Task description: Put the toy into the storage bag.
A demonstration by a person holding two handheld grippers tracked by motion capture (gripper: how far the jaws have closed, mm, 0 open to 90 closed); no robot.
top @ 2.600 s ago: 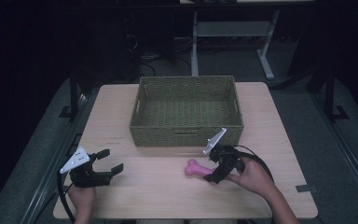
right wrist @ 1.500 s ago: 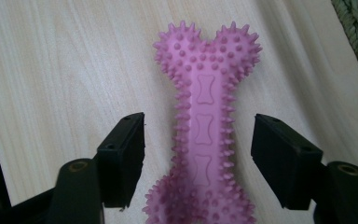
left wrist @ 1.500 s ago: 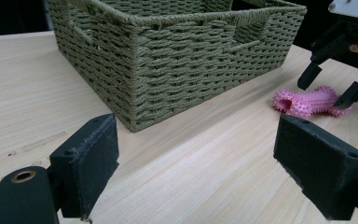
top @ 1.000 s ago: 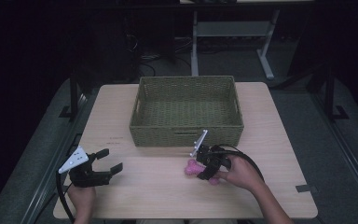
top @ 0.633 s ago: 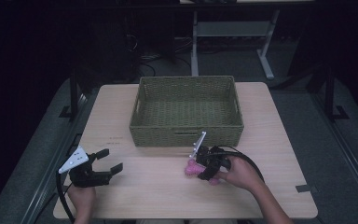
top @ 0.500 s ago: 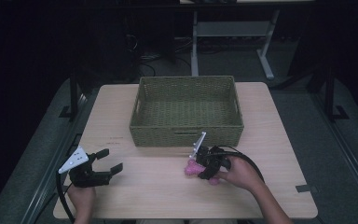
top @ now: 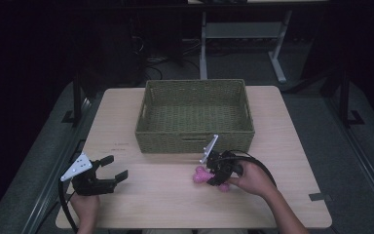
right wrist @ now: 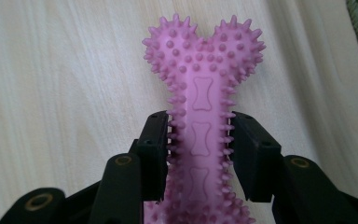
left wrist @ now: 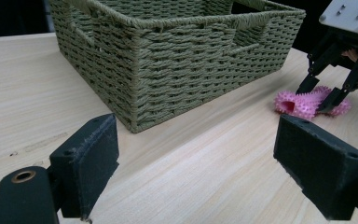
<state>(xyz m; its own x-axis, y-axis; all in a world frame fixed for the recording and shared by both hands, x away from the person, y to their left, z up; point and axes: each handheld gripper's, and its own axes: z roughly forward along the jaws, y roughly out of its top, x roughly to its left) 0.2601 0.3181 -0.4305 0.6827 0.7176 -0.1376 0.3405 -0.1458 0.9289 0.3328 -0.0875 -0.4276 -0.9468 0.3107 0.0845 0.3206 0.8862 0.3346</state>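
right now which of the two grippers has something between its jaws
The right gripper: its jaws are clamped on the shaft of the pink spiky bone toy lying on the table. The left gripper stands open with nothing between its jaws.

A pale wooden table [top: 141, 204] bears a woven basket [top: 195, 139] and pink bone toy [top: 200, 175].

A dim lab or test room set up for recording handling work

A small light-wood table [top: 126, 204] with rounded corners stands alone on grey carpet [top: 39, 161], black frame posts [top: 77, 97] rising at its left and right edges. Beyond its far edge the room falls dark: a white metal desk frame [top: 277, 53] and loose cables [top: 151, 53] on the floor. A strip of tape [top: 319, 196] marks the surface near its right edge.
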